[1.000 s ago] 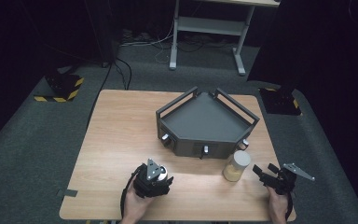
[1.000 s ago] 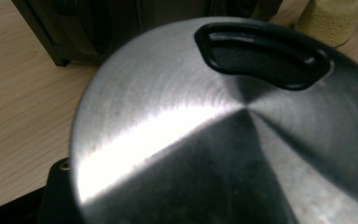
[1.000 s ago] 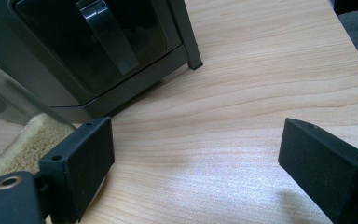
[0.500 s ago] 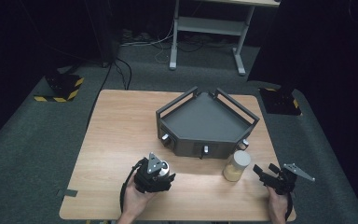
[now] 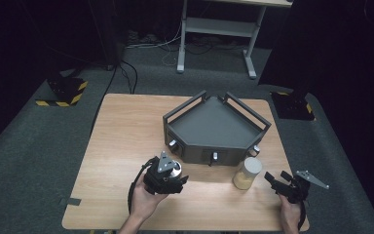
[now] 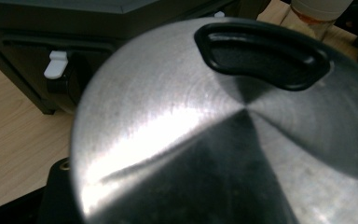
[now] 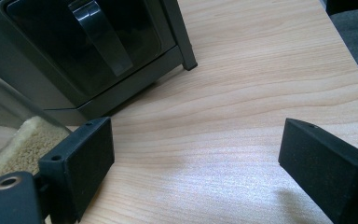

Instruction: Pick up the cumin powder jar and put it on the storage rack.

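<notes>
Right under the left gripper (image 5: 164, 176), almost against its camera, sits a round steel lid (image 6: 223, 135) with a black handle (image 6: 263, 53) on top. From above, the gripper hangs over this shiny object on the near part of the wooden table (image 5: 121, 141); whether its jaws are apart or clamped on anything cannot be told, because the lid hides them.

Just beyond the lid stands a dark five-sided tray unit (image 5: 214, 129) with raised rails and small white-tipped knobs (image 6: 56, 63) on its front face. To the gripper's right, near the unit's front corner, is a jar (image 5: 247, 173) of pale grain with a white cap.

The right gripper (image 5: 285, 184) rests farther right, near the table's edge, with its jaws spread wide and nothing between them (only bare wood). Its left jaw sits just beside the jar.

Likely risks: smooth steel could slip from a grip that misses the handle, and lifting the lid forward could knock it against the unit's knobs. A sideways sweep by the right gripper could tip the jar, which is tall and narrow.
</notes>
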The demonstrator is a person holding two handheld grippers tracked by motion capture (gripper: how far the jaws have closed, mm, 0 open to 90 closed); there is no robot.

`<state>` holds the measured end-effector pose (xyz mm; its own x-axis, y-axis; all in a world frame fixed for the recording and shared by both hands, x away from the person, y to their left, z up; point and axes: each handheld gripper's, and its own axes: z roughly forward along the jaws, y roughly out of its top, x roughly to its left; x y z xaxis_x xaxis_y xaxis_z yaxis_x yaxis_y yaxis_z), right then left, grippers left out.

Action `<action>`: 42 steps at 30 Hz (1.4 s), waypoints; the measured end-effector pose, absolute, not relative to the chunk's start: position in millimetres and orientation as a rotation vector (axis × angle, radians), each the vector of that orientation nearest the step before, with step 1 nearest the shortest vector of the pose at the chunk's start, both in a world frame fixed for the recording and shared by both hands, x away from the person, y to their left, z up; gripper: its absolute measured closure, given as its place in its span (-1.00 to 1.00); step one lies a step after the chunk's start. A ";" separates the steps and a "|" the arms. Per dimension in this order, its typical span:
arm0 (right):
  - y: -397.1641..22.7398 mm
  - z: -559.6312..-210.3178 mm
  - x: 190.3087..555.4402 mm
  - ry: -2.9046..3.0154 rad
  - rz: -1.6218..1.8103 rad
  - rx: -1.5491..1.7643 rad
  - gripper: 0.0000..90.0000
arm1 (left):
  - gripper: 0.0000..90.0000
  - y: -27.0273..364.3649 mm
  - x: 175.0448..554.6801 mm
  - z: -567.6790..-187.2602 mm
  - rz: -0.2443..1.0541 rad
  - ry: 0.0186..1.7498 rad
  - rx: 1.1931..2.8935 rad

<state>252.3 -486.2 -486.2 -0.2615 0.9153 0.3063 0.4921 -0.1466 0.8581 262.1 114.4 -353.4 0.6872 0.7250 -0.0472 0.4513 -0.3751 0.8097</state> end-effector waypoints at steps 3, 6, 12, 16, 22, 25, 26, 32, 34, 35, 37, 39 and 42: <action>-486.2 -486.1 252.5 1.717 1.386 1.581 -0.79 | -0.30 113.2 265.6 -348.7 0.397 0.892 2.033; -486.3 -486.1 252.6 1.719 1.386 1.580 -0.79 | -0.30 112.8 270.9 -342.2 0.386 0.874 2.033; -486.8 -486.1 253.0 1.719 1.388 1.584 -0.79 | -0.30 111.6 277.7 -333.4 0.370 0.859 2.036; -487.1 -486.3 253.0 1.718 1.390 1.585 -0.79 | -0.30 109.9 282.7 -327.1 0.365 0.861 2.040; -487.3 -486.4 253.0 1.717 1.391 1.586 -0.79 | -0.30 108.5 290.5 -318.4 0.358 0.860 2.043; -487.4 -486.4 253.1 1.718 1.392 1.586 -0.79 | -0.30 105.1 293.0 -316.7 0.360 0.875 2.009; -487.5 -486.3 253.3 1.719 1.392 1.586 -0.79 | -0.30 105.4 295.8 -313.3 0.368 0.858 2.030; -488.4 -486.6 253.5 1.724 1.397 1.581 -0.79 | -0.30 103.7 304.8 -302.3 0.355 0.840 2.045; -488.5 -486.6 253.5 1.723 1.398 1.582 -0.79 | -0.30 102.5 307.7 -299.3 0.352 0.833 2.044; -488.5 -486.6 253.5 1.722 1.398 1.584 -0.79 | -0.30 101.8 308.3 -298.4 0.352 0.835 2.041; -488.7 -487.0 253.1 1.719 1.401 1.583 -0.79 | -0.30 101.2 309.7 -296.7 0.351 0.831 2.043; -488.9 -487.3 252.9 1.718 1.403 1.582 -0.79 | -0.30 99.7 313.7 -292.8 0.348 0.824 2.040; -489.1 -487.6 252.5 1.718 1.406 1.578 -0.79 | -0.30 97.7 317.6 -288.9 0.353 0.818 2.039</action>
